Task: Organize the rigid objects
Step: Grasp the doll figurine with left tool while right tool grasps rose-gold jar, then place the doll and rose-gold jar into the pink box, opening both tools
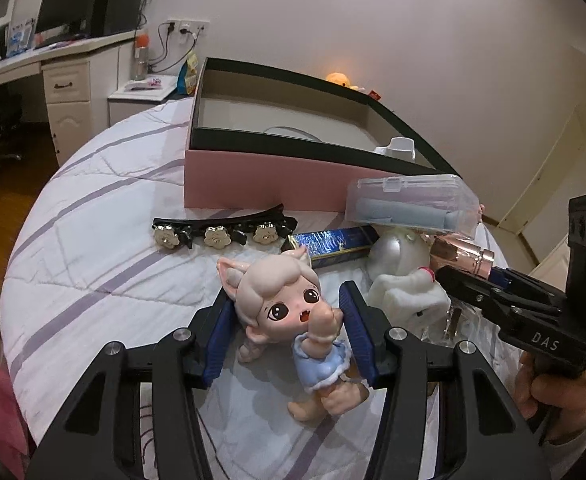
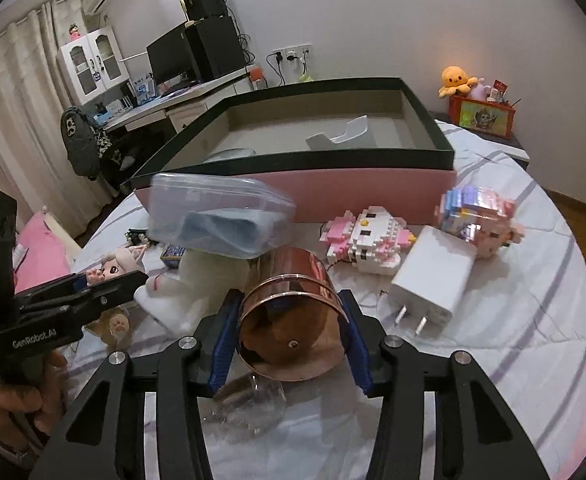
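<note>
Now L claw wide open round doll — R claw clamped on copper cylinder.

Ahead of my tongs stands the pink box, its top open and mostly bare inside. Before its front wall, the clear plastic case, hair clip and block kitten crowd the bed. Left of the box, the quilt lies free.
</note>
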Tool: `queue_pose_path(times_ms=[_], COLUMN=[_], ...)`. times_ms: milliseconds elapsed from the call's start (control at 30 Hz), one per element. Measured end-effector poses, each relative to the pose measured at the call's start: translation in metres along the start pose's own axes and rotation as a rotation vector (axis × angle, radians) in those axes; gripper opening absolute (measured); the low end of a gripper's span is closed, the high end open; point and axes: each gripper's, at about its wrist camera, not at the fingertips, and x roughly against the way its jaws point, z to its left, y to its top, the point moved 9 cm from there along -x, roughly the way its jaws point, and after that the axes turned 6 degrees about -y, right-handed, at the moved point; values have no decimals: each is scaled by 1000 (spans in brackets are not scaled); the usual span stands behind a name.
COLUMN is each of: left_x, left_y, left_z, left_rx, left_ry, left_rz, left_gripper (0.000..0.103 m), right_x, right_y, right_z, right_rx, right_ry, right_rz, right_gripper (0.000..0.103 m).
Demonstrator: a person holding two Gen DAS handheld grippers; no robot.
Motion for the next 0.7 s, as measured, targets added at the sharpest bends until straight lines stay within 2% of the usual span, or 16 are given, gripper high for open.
queue_pose_path(times_ms=[433, 700], left_x=[16, 37], left_y=[3, 17], left_z=[-4, -15], left_rx=[-11, -39], left_ry=[9, 6], left_rz=[-38, -89], left_gripper=[52, 52], right_x=[27, 57], right_y=[0, 21], right_z=[-7, -3], right_rx=[-31, -7], right_ry=[-31, -38], right_rz=[-47, -118], right_gripper=[49, 49])
